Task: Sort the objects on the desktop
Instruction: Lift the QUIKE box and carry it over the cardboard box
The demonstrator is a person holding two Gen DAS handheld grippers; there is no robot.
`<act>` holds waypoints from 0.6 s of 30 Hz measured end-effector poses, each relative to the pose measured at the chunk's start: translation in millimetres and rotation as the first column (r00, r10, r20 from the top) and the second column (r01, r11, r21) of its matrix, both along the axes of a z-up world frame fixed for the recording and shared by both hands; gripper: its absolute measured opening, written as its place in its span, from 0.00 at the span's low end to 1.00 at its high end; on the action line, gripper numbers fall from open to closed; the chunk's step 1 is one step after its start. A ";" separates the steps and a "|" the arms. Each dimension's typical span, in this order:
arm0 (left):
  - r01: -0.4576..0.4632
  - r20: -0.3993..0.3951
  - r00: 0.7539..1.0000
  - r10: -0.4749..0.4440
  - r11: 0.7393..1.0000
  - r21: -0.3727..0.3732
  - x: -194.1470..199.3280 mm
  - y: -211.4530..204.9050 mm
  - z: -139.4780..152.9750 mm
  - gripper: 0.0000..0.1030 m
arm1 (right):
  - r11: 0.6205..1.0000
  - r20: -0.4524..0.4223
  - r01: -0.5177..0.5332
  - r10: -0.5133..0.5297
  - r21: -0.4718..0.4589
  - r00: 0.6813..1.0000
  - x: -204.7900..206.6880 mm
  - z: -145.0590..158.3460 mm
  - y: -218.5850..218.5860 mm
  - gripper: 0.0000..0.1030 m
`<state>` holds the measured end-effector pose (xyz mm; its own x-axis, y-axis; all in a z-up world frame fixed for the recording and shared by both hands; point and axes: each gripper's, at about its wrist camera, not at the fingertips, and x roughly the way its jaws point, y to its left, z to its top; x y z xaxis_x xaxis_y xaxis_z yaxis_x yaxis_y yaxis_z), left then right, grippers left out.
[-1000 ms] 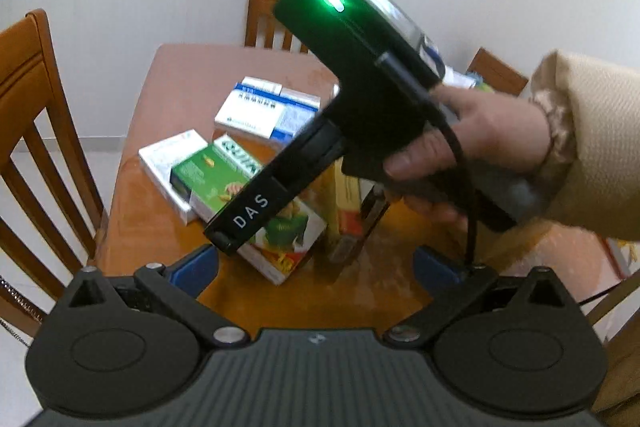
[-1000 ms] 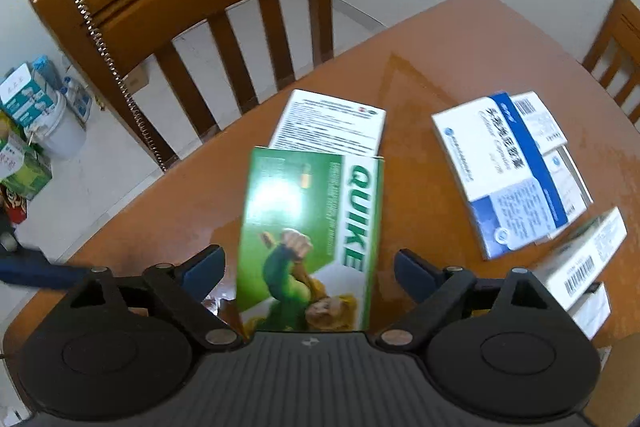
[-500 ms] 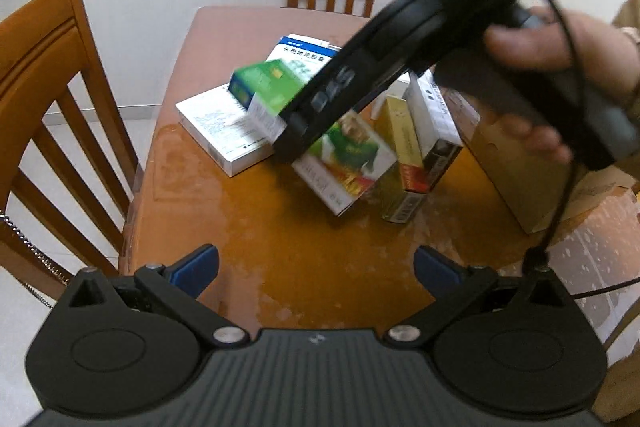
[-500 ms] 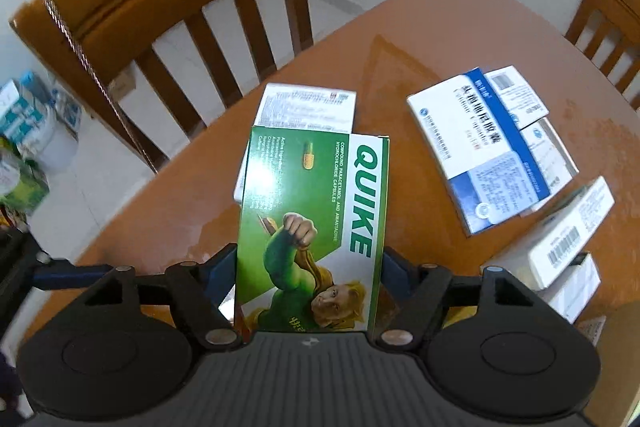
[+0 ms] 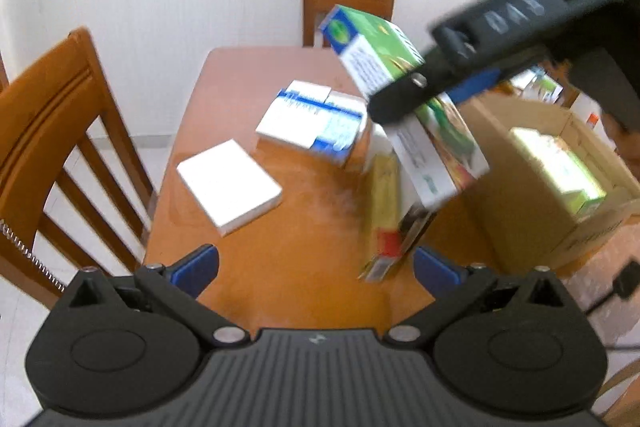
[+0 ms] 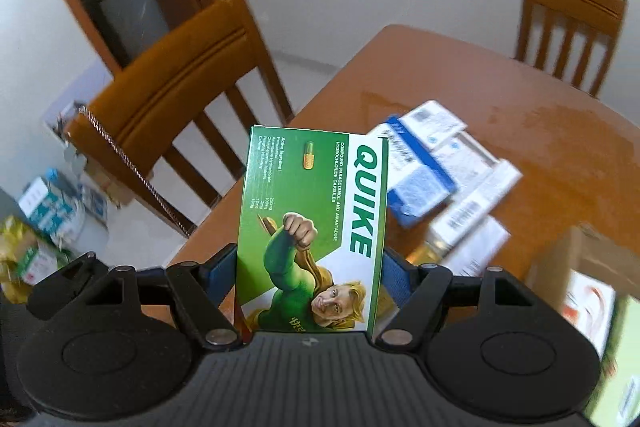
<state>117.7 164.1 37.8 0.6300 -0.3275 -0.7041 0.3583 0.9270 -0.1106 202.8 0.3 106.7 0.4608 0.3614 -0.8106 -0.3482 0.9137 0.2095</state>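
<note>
One green box (image 6: 312,227) clamped, table edge (image 6: 320,99) clear

The green box (image 6: 316,227) reads "QUIKE", with "COMPOUND PARACETAMOL AND AMANTADINE HYDROCHLORIDE CAPSULES" in small print beside it and a smaller "Active Ingredient" list. The right claw (image 5: 440,95) bears blurred letters, seemingly "DAS".

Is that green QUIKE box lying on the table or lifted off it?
Lifted: the right gripper clamps the green QUIKE box, in the air above the table.
</note>
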 end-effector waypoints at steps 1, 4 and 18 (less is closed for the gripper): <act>0.007 0.006 1.000 -0.007 1.000 -0.009 -1.2 -5.5 5.1 1.00 | 1.000 0.008 0.013 -0.014 0.007 1.000 -3.1 3.3 -8.8 0.76; 0.047 0.028 0.999 -0.047 0.999 -0.024 -6.4 -25.2 17.1 1.00 | 0.997 0.030 0.075 -0.076 0.030 0.997 -18.4 13.4 -41.3 0.76; 0.179 0.026 0.983 -0.180 0.983 0.038 -43.8 -107.5 33.1 1.00 | 0.872 0.033 0.480 -0.484 0.095 0.874 -74.3 20.3 -215.9 0.76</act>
